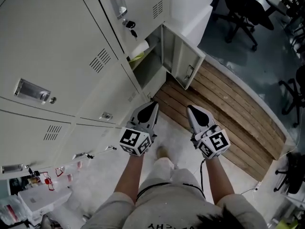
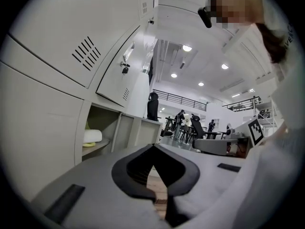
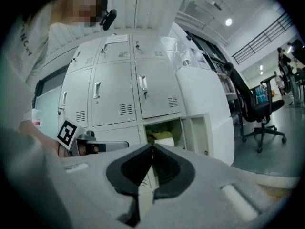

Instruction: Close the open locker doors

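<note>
A bank of pale grey lockers [image 1: 57, 56] runs along the left. One low locker door [image 1: 183, 61] stands swung out, and its compartment [image 1: 143, 56] holds a white roll [image 1: 139, 47] on something yellow-green. My left gripper [image 1: 153, 104] and right gripper [image 1: 190, 108] hover side by side, short of that door, both shut with nothing in them. In the left gripper view the jaws [image 2: 153, 147] meet, with the open compartment [image 2: 100, 137] ahead at the left. The right gripper view shows closed jaws [image 3: 152, 146] pointing at the open compartment [image 3: 162, 132] and its door [image 3: 198, 135].
A strip of wooden planks [image 1: 228, 113] lies on the floor by the open door. Office chairs [image 1: 243, 13] stand beyond it. Keys [image 1: 131, 27] hang from a closed locker's lock. Boxes and clutter [image 1: 33, 199] sit at the lower left. People [image 2: 153, 106] stand far off.
</note>
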A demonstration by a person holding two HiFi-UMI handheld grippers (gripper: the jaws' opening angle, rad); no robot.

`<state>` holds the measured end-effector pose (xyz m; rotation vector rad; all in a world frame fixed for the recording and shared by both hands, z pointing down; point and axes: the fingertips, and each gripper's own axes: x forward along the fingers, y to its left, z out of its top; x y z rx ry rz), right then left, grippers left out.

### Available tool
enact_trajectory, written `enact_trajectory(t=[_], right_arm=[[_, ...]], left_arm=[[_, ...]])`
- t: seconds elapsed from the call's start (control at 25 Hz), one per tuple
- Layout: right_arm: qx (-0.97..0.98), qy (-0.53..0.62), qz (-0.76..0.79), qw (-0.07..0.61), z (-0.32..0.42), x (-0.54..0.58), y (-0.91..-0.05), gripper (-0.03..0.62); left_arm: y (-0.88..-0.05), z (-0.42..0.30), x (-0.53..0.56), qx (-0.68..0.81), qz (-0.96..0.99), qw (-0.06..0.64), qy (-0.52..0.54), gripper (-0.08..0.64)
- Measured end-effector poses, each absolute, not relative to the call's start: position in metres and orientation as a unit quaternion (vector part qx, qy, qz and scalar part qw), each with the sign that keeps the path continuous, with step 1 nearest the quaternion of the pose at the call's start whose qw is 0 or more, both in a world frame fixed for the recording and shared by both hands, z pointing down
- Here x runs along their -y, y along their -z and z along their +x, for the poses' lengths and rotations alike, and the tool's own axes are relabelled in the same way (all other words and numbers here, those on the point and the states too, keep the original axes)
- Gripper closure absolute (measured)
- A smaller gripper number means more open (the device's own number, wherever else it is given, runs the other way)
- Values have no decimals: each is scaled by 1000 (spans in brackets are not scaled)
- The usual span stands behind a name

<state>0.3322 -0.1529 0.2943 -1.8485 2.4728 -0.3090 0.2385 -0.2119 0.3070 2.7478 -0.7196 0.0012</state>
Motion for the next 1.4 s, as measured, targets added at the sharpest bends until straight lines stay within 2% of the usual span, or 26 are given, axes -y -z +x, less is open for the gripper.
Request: enact_trajectory(t=[0.36, 0.8, 1.12, 1.4], right_arm=[[-793, 110, -599, 7, 389, 179, -302, 586], [-837, 104, -536, -22, 460, 242, -305, 555], [-860, 89, -501, -32, 480, 283, -308, 506], [-876, 87, -474, -31, 483, 302, -310, 506]], left_arm=[[-310, 292, 231, 251, 955, 159, -6, 563], [-318, 343, 263, 323, 931, 172, 6, 563], [-328, 364, 279, 365, 914, 177, 5, 563], [-334, 367, 287, 393, 902, 178, 3, 563]])
